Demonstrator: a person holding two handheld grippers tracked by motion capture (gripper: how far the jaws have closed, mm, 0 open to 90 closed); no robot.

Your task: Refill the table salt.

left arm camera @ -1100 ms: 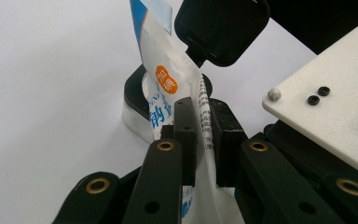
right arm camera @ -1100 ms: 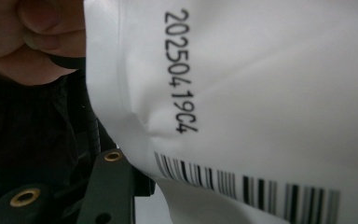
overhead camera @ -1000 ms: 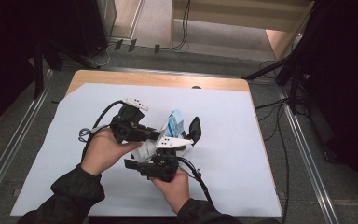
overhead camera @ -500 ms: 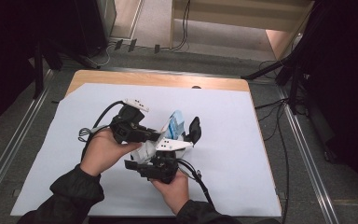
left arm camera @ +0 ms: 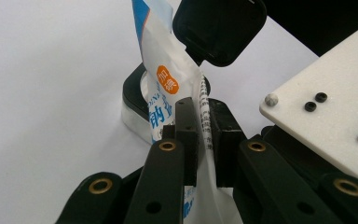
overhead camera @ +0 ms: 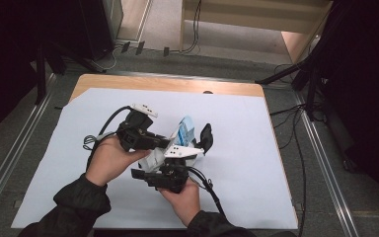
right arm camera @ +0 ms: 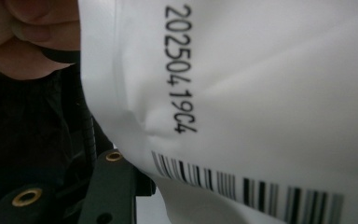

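A white and blue pouch (overhead camera: pixel 183 129) stands tilted over the middle of the table, between my two grippers. My left gripper (overhead camera: pixel 162 146) is shut on the pouch's sealed edge (left arm camera: pixel 161 60), its pads (left arm camera: pixel 186 121) pressed flat on the film. Just beyond stands a small container (left arm camera: pixel 133 100) with its black flip lid (left arm camera: pixel 219 28) raised (overhead camera: pixel 206 136). My right gripper (overhead camera: pixel 190 155), under its white plate, sits just below the pouch. Its jaws have just been opening. The pouch's printed back (right arm camera: pixel 261 93) lies close over them, with one black finger (right arm camera: pixel 114 186) showing, so any grip is hidden.
A pale sheet (overhead camera: pixel 256 148) covers the wooden table (overhead camera: pixel 168 84). Both hands are close together at the table's middle, with cables (overhead camera: pixel 96 140) trailing from the grippers. Metal rails (overhead camera: pixel 321 148) run along both sides, and dark stands and floor cables lie beyond.
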